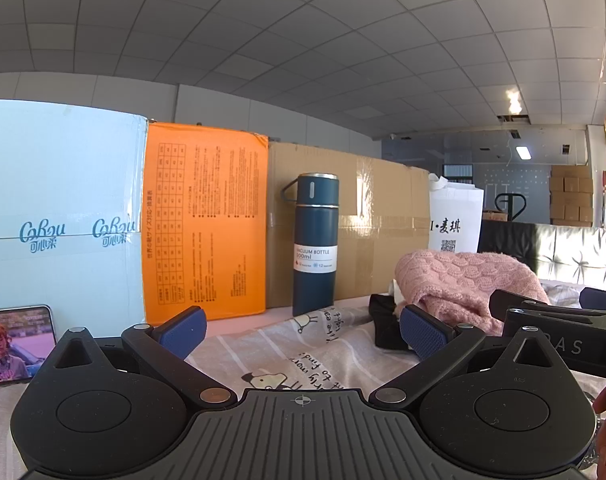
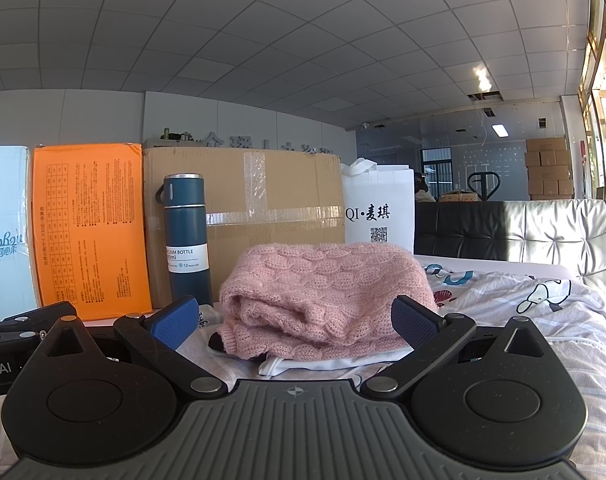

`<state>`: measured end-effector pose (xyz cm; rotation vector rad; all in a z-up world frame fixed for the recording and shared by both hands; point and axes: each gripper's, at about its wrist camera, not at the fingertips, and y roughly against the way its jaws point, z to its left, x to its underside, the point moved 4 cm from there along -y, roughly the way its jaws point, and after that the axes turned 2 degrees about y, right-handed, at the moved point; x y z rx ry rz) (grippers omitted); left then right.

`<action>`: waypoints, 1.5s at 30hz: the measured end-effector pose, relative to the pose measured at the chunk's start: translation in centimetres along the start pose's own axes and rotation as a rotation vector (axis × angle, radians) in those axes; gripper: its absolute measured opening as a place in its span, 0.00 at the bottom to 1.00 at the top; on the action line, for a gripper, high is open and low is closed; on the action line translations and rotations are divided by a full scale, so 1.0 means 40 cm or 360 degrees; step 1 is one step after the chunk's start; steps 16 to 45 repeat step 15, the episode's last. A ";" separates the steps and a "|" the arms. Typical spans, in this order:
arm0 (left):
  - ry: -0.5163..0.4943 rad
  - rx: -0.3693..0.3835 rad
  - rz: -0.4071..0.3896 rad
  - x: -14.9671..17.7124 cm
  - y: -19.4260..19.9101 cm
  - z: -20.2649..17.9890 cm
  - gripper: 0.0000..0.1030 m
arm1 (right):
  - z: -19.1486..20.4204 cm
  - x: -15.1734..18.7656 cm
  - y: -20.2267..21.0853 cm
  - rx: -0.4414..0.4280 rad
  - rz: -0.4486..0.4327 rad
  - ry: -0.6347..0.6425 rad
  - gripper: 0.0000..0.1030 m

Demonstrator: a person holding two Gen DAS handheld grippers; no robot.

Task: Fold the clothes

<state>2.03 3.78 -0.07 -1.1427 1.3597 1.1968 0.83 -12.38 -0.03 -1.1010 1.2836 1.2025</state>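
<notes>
- Along the far side of the bed, a row of boxes stands upright: a pale blue box (image 1: 59,208), cut off at the left edge in both views, an orange box (image 1: 205,224) with small print too fine to read, and a taped cardboard box (image 2: 263,208), the widest of them.
- Under everything lies a printed bedsheet (image 1: 271,352) with cartoon ducks and writing; the gripper bodies hide its near part.
- A white paper bag (image 2: 379,212) stands at the right end of the row, its lower half hidden behind the clothes.
- The folded pink knit sweater (image 2: 323,292) lies on the sheet, on top of a white garment (image 2: 335,362) of which only a thin edge shows; something black (image 2: 217,340) peeks out at the pile's near left corner and is hard to make out.
- The right gripper (image 2: 299,320) sits just near of the pile with its fingers spread wide and nothing between them; the sweater's near edge fills the gap ahead of the tips, whether touching cannot be told.
- The left gripper (image 1: 303,328) is also spread wide and empty, pointing at bare sheet; the sweater lies to its far right, past its right fingertip.
- A dark blue vacuum bottle (image 1: 315,244) stands upright in front of the cardboard box, left of the pile.
- A phone (image 1: 17,344) with a lit screen leans at the far left, partly cut off.
</notes>
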 end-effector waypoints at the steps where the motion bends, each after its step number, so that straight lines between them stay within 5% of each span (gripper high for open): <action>1: 0.0000 0.0000 0.0000 0.000 0.000 0.000 1.00 | 0.000 0.000 0.000 0.0000 0.0001 0.0000 1.00; 45: 0.0007 0.0008 0.0004 0.002 -0.002 -0.004 1.00 | 0.000 0.001 -0.004 -0.0004 0.0012 0.0000 1.00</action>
